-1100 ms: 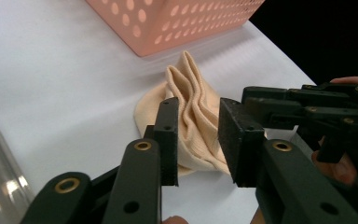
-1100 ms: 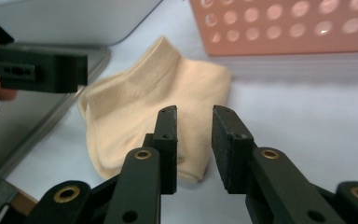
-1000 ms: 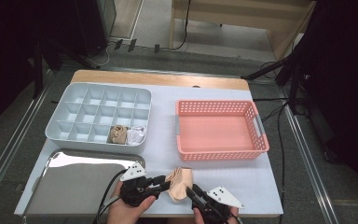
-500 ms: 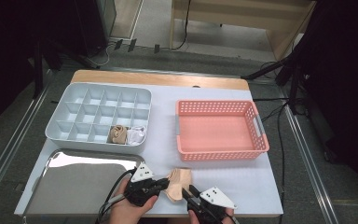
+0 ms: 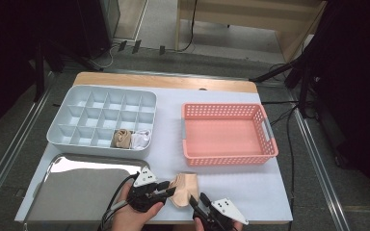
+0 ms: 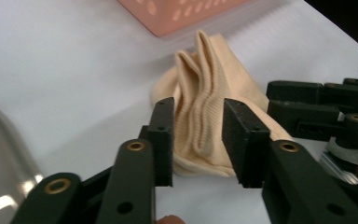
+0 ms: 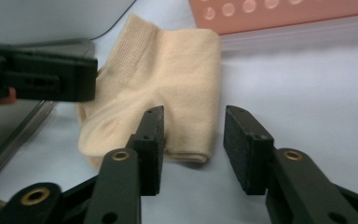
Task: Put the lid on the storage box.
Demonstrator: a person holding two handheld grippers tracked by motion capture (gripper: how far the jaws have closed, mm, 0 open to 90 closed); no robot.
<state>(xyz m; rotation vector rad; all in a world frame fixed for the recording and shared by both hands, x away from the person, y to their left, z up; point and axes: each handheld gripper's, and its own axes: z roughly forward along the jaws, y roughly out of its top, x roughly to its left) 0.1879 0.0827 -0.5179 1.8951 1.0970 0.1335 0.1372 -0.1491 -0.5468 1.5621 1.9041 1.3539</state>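
1. The left gripper [image 5: 169, 188], at the table's six o'clock edge, is pointing toward three o'clock, its jaws having just been opening, parted around the folded beige ribbed sock [image 5: 185, 187] without pressing it.
2. The sock is lying at six o'clock of the pink perforated plastic basket [image 5: 226, 132].
3. The right gripper [image 5: 198, 200] is aiming toward eleven o'clock, its jaws having just been opening, parted at the sock's corner.

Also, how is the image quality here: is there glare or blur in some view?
High view: glare on the metal tray, dark room edges, sock small yet clear. Left gripper view: sock sharp, pink basket soft, nearest parts of the gripper blurred. Right gripper view: sock sharp, basket blurred.
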